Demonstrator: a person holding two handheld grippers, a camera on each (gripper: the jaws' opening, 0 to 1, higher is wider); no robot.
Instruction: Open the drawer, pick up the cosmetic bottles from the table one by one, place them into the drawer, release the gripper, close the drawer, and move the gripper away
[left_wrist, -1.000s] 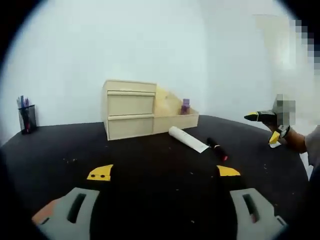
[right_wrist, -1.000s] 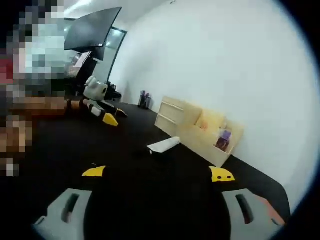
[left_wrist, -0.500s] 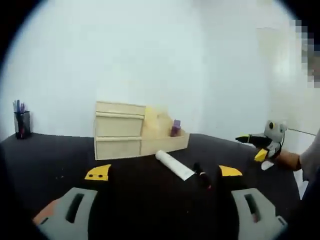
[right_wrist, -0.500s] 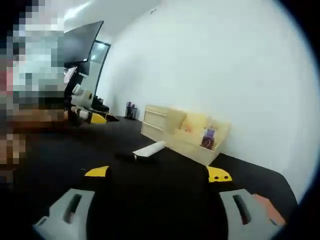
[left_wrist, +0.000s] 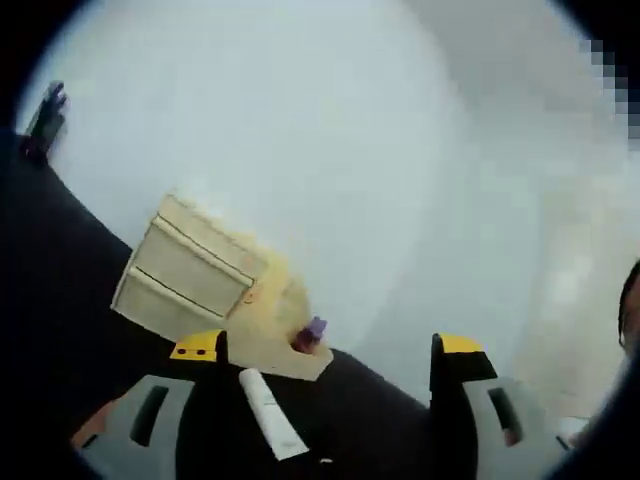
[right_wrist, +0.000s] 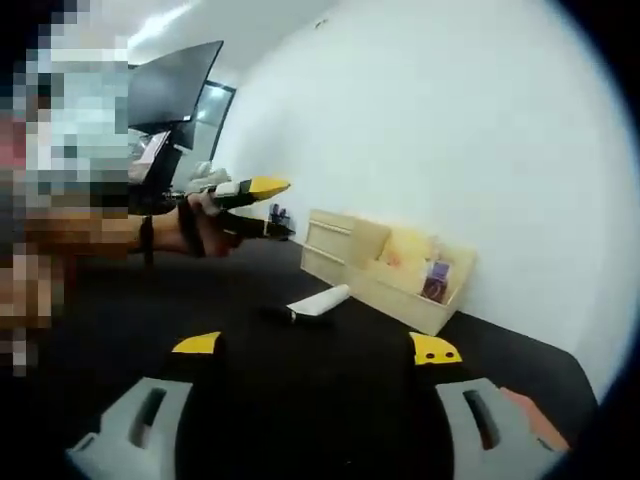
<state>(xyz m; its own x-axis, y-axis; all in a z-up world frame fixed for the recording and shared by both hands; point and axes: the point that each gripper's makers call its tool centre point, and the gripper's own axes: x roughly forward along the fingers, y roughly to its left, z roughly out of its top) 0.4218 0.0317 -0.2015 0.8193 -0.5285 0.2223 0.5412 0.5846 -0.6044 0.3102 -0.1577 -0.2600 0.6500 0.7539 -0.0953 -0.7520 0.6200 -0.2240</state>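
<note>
The pale wooden drawer unit (left_wrist: 190, 278) (right_wrist: 334, 248) stands on the black table with both drawers closed. A white tube (left_wrist: 270, 414) (right_wrist: 320, 299) lies in front of it, and a dark slim bottle (right_wrist: 274, 313) lies beside the tube. My left gripper (left_wrist: 327, 350) is open and empty, tilted upward toward the wall. In the right gripper view the left gripper (right_wrist: 274, 208) is held in a hand above the table, left of the drawers. My right gripper (right_wrist: 315, 347) hovers low over the table, open and empty, well short of the bottles.
An open wooden organizer (left_wrist: 290, 350) (right_wrist: 410, 282) with a small purple item (left_wrist: 315, 328) (right_wrist: 435, 279) adjoins the drawer unit. A pen cup (left_wrist: 44, 112) (right_wrist: 283, 216) stands farther along the table. A dark monitor (right_wrist: 175, 85) hangs at the back left.
The left gripper has risen off the table and rolled, so its view now tilts up at the wall. The right gripper's view has barely shifted. Drawers and bottles stay put.
</note>
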